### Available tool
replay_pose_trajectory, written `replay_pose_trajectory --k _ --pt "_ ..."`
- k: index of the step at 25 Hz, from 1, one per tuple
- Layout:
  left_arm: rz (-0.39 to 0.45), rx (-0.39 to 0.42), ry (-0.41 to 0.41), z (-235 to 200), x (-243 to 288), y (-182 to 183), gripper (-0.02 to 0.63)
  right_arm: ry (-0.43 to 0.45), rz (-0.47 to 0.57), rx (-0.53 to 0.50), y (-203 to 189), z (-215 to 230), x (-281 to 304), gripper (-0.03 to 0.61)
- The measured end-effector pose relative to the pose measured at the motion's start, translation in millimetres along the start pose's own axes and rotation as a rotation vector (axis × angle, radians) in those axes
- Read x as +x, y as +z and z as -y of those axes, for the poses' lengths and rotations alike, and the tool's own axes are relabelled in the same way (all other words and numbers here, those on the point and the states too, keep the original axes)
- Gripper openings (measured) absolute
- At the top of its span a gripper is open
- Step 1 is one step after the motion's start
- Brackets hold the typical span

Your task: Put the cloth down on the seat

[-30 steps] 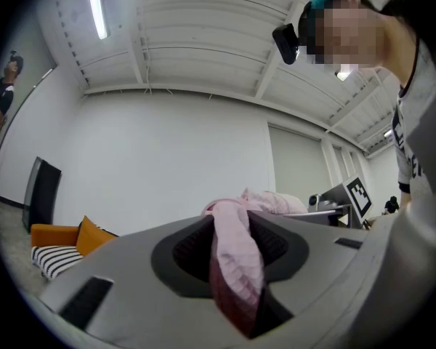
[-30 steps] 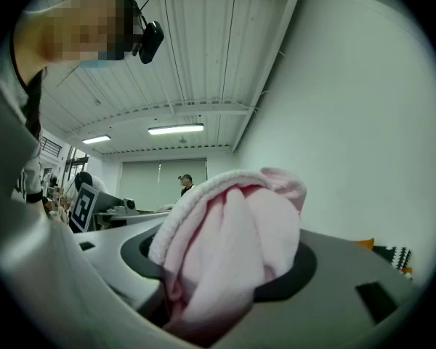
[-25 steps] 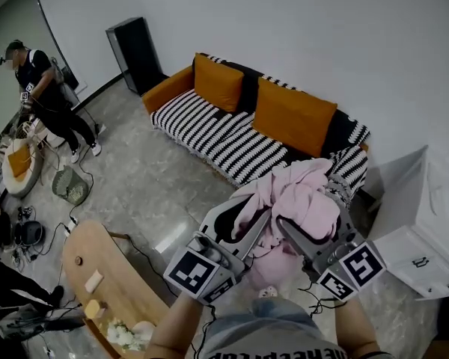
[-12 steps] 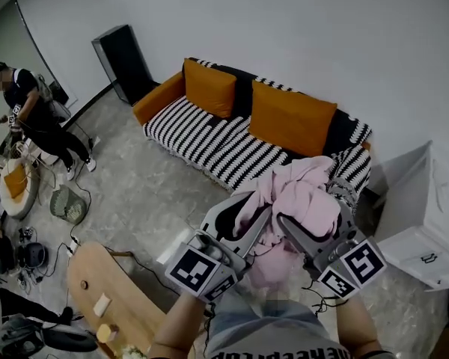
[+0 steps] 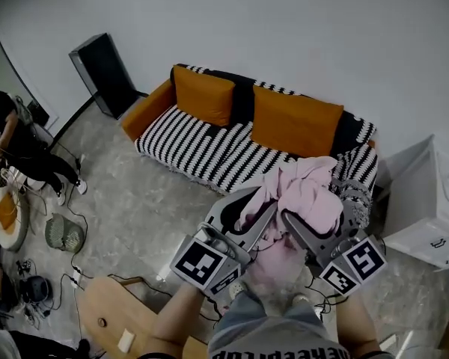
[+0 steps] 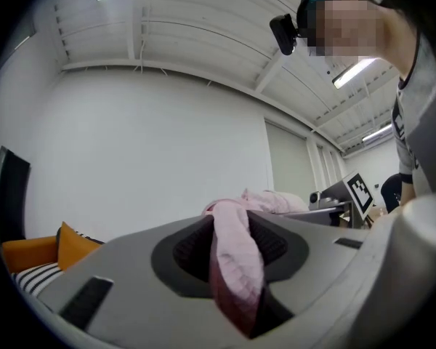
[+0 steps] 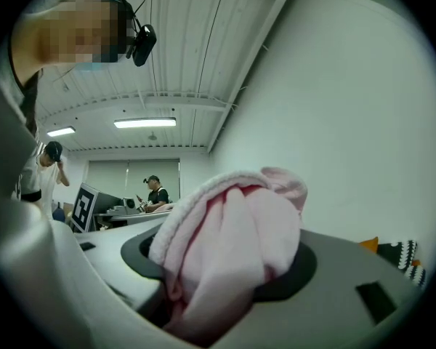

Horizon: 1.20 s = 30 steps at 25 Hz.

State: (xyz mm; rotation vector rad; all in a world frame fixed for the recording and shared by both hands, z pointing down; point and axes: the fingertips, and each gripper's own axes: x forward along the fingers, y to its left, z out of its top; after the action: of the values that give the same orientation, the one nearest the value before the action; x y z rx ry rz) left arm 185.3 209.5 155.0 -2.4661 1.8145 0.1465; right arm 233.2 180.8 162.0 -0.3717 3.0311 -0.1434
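A bunched pink cloth point(image 5: 303, 197) hangs in the air between both grippers, above the floor in front of the sofa. My left gripper point(image 5: 256, 209) is shut on a fold of the cloth point(image 6: 236, 267). My right gripper point(image 5: 295, 219) is shut on a thick wad of the cloth point(image 7: 229, 257). The seat is a sofa point(image 5: 209, 148) with a black-and-white striped cover and two orange cushions point(image 5: 293, 120), standing against the white wall just beyond the cloth. The grippers' fingertips are buried in the cloth.
A white cabinet point(image 5: 426, 208) stands right of the sofa. A black speaker point(image 5: 105, 73) stands at the sofa's left end. A person point(image 5: 15, 155) stands at far left among cables and a basket point(image 5: 63, 232). A wooden table point(image 5: 123, 320) lies low left.
The view has moved nearer to the sofa, which now lies more squarely ahead. Both grippers keep their hold on the pink cloth, in the same pose.
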Motion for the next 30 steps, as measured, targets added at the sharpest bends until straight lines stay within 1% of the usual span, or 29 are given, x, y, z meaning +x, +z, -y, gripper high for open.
replay_pose_trajectory --k 6,12,16,22,30 --pt "-0.034 -0.016 -0.077 -44.6 -8.3 -6.4 0.152 -0.077 -0.004 -0.01 -9.8 -7.5 42.1 0.313" --pt "-0.052 -0.04 -0.13 -64.4 5.9 -19.2 0.152 -0.136 -0.025 -0.001 -20.1 7.7 58.6 0.313" --pt "-0.059 -0.058 -0.15 -70.9 26.7 -29.1 0.152 -0.164 -0.035 -0.013 -24.0 29.1 62.4 0.313" --pt "-0.071 -0.065 -0.168 -89.7 71.3 -34.8 0.152 -0.184 -0.033 -0.007 -20.8 73.8 77.9 0.311" --pt "-0.063 -0.053 -0.151 -116.7 127.9 -37.8 0.152 -0.177 -0.022 -0.024 -13.4 131.6 101.7 0.311"
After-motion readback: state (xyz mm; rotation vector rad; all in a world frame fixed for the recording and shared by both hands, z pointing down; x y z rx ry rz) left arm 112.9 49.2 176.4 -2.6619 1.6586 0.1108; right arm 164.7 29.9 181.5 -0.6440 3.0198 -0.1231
